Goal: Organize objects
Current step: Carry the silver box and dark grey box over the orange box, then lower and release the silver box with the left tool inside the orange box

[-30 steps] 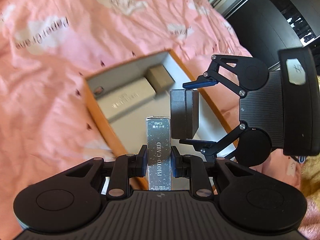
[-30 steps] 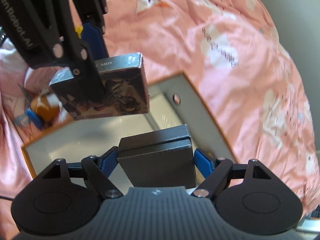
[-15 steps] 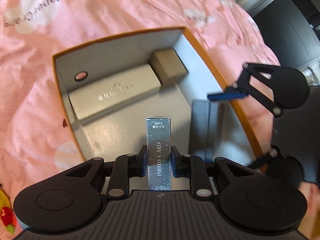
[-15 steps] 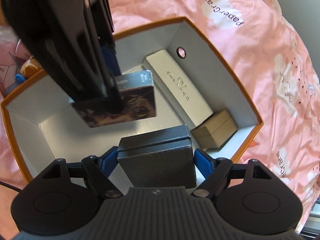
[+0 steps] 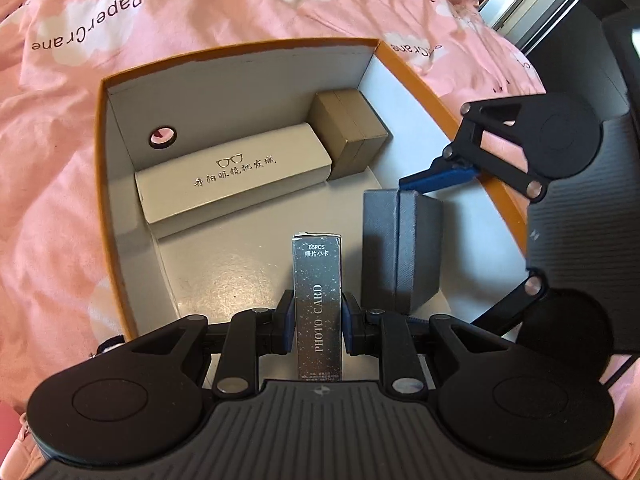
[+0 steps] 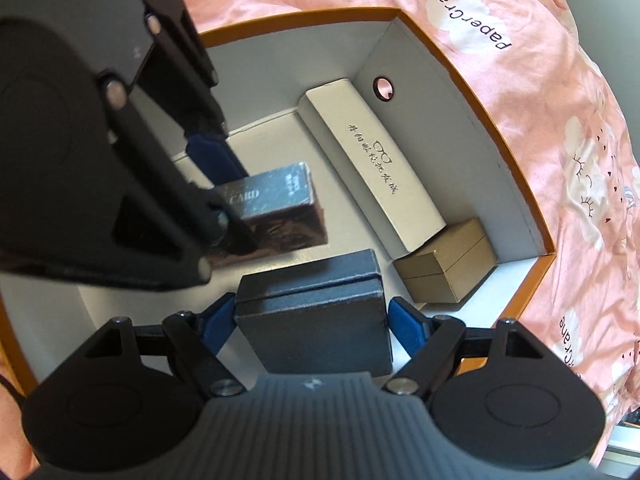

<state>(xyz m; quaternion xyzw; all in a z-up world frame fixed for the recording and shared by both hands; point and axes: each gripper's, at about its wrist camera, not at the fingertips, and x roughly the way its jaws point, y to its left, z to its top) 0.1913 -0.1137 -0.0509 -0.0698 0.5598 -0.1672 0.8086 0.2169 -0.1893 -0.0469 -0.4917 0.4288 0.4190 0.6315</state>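
We see an orange-rimmed cardboard box (image 5: 420, 76) on the pink bed sheet (image 5: 60, 200). Our left tongs (image 5: 317, 322) pinch a glossy silver card pack (image 5: 318, 300); our right tongs (image 6: 310, 318), spread wide, clamp a textured dark grey box (image 6: 316, 328). Both hang inside the box, near a long white case (image 5: 236, 174) and a tan cube box (image 5: 348, 132) along its far wall.

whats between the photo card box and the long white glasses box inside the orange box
Nothing: in the left wrist view only bare grey floor of the orange box lies between the photo card box and the white glasses box.
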